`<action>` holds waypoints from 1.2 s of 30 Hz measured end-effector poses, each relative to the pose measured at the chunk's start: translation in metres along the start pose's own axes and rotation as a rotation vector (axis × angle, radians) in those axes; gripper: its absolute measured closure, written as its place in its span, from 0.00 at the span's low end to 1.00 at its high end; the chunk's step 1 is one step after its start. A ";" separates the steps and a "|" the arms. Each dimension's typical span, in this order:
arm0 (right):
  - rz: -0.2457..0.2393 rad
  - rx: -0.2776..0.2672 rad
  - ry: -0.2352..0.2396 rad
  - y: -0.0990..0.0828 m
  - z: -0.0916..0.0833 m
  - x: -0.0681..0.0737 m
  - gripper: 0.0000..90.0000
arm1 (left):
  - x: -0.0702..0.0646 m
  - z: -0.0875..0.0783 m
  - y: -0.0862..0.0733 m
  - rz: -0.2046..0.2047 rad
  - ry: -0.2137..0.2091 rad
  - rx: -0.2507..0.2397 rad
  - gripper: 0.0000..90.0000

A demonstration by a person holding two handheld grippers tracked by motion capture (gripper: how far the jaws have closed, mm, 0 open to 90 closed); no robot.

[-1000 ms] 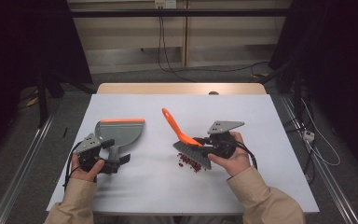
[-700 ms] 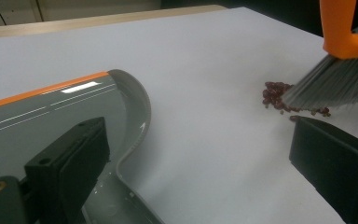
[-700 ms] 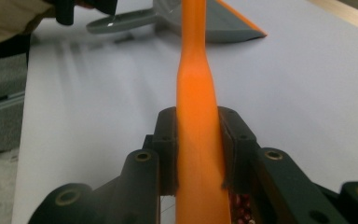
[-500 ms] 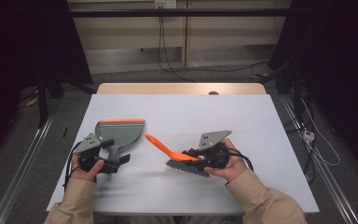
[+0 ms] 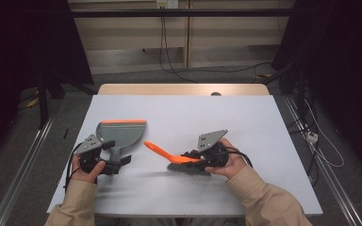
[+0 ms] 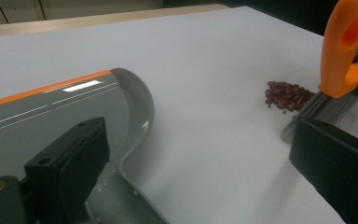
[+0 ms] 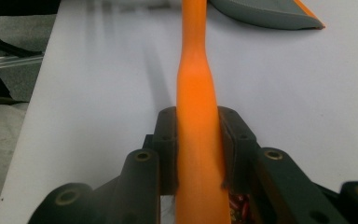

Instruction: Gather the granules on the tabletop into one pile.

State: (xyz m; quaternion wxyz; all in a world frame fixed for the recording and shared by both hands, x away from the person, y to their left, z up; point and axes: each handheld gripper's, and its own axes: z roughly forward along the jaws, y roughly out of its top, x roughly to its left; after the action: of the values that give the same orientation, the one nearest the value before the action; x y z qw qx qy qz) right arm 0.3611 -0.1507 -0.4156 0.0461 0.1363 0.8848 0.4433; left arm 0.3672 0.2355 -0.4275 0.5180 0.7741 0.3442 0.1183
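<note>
Since a second ago my right gripper (image 5: 195, 158) has tipped the orange hand brush (image 5: 169, 155) from steeply raised to nearly level, its handle now pointing left toward the dustpan (image 5: 121, 134), bristles down on the white table (image 5: 245, 122). Its jaws are clamped on the brush handle (image 7: 196, 140), one pad on each side. A small heap of red beans (image 6: 286, 96) lies just beside the bristles. My left gripper (image 5: 111, 165) sits at the grey dustpan's handle, jaws spread wide apart in its own view, the pan's orange-edged lip facing away.
</note>
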 end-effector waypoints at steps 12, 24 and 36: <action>0.002 -0.032 0.004 0.002 0.001 -0.009 0.80 | -0.001 -0.001 0.000 0.001 0.000 -0.003 0.05; 0.135 -0.082 -0.178 0.007 -0.031 -0.021 0.80 | -0.003 -0.003 0.002 0.008 0.010 0.000 0.05; 0.101 -0.031 -0.280 -0.007 -0.029 -0.051 0.80 | -0.001 -0.003 0.001 -0.008 0.017 0.022 0.05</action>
State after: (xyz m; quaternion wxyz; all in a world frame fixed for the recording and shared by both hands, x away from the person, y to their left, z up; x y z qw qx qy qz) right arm 0.4027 -0.1912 -0.4058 0.1488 0.2402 0.8548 0.4354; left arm 0.3654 0.2371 -0.4247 0.5068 0.7774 0.3529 0.1190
